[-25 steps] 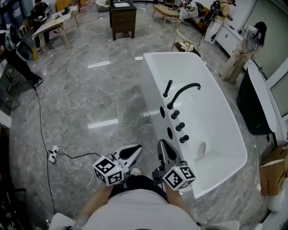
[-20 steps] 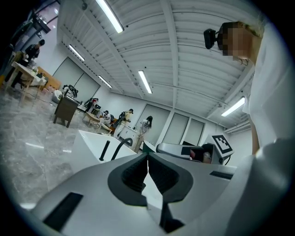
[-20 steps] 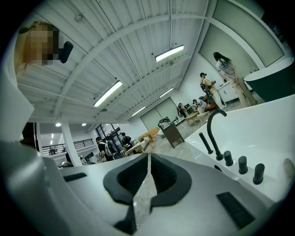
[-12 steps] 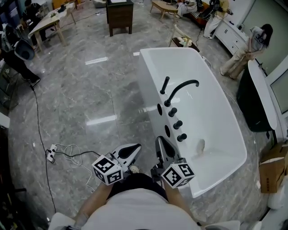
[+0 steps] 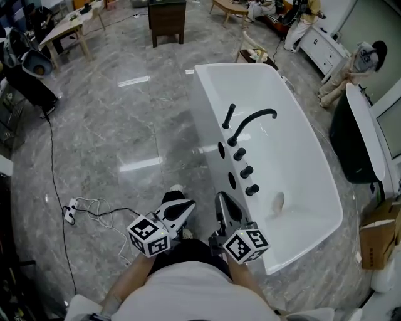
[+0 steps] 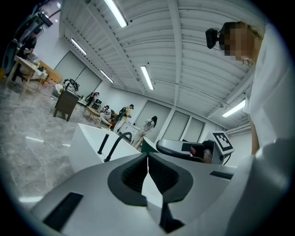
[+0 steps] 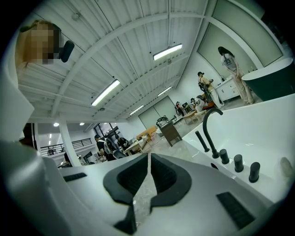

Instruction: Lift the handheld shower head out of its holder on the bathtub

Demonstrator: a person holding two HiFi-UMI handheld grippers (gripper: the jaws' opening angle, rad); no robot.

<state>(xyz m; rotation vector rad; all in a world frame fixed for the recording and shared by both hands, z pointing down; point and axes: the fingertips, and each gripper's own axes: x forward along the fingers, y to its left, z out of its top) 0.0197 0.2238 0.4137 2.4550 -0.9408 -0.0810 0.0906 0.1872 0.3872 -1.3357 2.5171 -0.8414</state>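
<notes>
The handheld shower head (image 5: 229,116) is a thin black stick standing upright in its holder on the near rim of the white bathtub (image 5: 294,113). Right beside it are the curved black faucet (image 5: 252,121) and three black knobs (image 5: 245,170). My left gripper (image 5: 185,207) and right gripper (image 5: 223,200) hang side by side close to my body, short of the tub's near end and well away from the shower head. Both are shut and empty. The shower head (image 7: 201,140) shows right of the shut jaws in the right gripper view, and the shower head (image 6: 102,144) left of them in the left gripper view.
A power strip with white cables (image 5: 75,210) lies on the grey marble floor to my left. A dark tub (image 5: 351,144) and a cardboard box (image 5: 376,241) stand right of the white one. A dark cabinet (image 5: 166,15), tables and people are farther back. My shoe (image 5: 175,189) shows ahead of the left gripper.
My shoe has come into sight ahead of the left gripper, and the tub and floor have shifted slightly in the head view. Both grippers keep their places and stay shut.
</notes>
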